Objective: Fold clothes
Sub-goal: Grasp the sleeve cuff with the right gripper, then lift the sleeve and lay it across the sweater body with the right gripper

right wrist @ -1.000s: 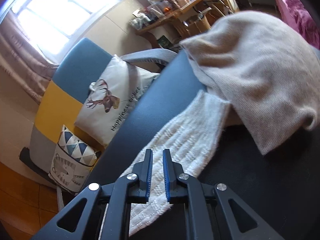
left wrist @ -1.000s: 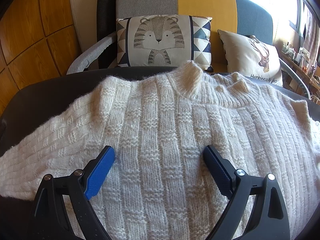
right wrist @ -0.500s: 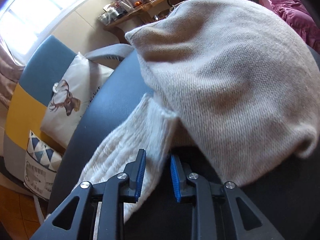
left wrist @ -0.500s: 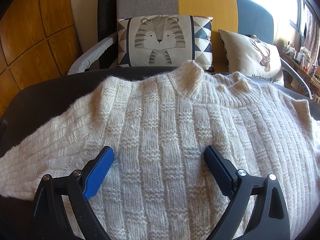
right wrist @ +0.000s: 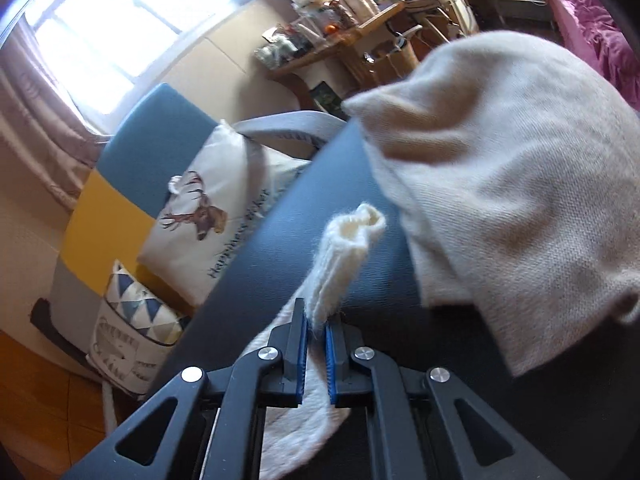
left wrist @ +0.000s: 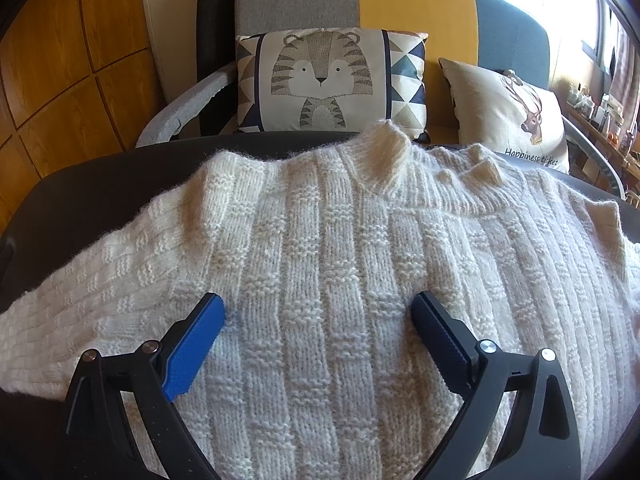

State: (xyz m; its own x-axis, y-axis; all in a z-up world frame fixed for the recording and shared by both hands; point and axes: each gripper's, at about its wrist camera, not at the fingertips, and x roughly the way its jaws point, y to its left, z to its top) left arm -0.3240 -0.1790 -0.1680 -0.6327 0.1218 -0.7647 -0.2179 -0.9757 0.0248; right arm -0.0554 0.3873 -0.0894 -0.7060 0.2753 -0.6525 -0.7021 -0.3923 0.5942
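1. Left wrist view, at 9 o'clock: the dark, smooth-topped table (left wrist: pixel 100 196) shows bare beyond the shoulder of the cream chunky-knit sweater (left wrist: pixel 328 248), which is spread flat across most of the tabletop with its neckline toward 12 o'clock.
2. At 6 o'clock the left gripper (left wrist: pixel 318 312) hangs over the sweater's chest, its jaws spread wide with nothing between them; one blue-padded finger (left wrist: pixel 192 346) shows at 7 o'clock.
3. At 12 o'clock, behind the table, sits a grey, yellow and blue patchwork sofa (left wrist: pixel 416 4) bearing a tiger-print cushion (left wrist: pixel 324 80); at 2 o'clock is a cream cushion with a deer print (left wrist: pixel 516 116).
4. Right wrist view, at 9 o'clock: the same sofa (right wrist: pixel 156 132) and deer cushion (right wrist: pixel 216 216) lie beyond the table's edge (right wrist: pixel 288 232).
5. At 6 o'clock the right gripper (right wrist: pixel 316 320) is clenched on the sweater's sleeve (right wrist: pixel 340 264), whose cuff stands up past the fingertips toward 12 o'clock, lifted off the tabletop; the frame is blurred, so how deep the grip goes is unclear.
6. At 3 o'clock a beige fine-knit garment (right wrist: pixel 512 184) lies heaped on the table, just beside the raised cuff.
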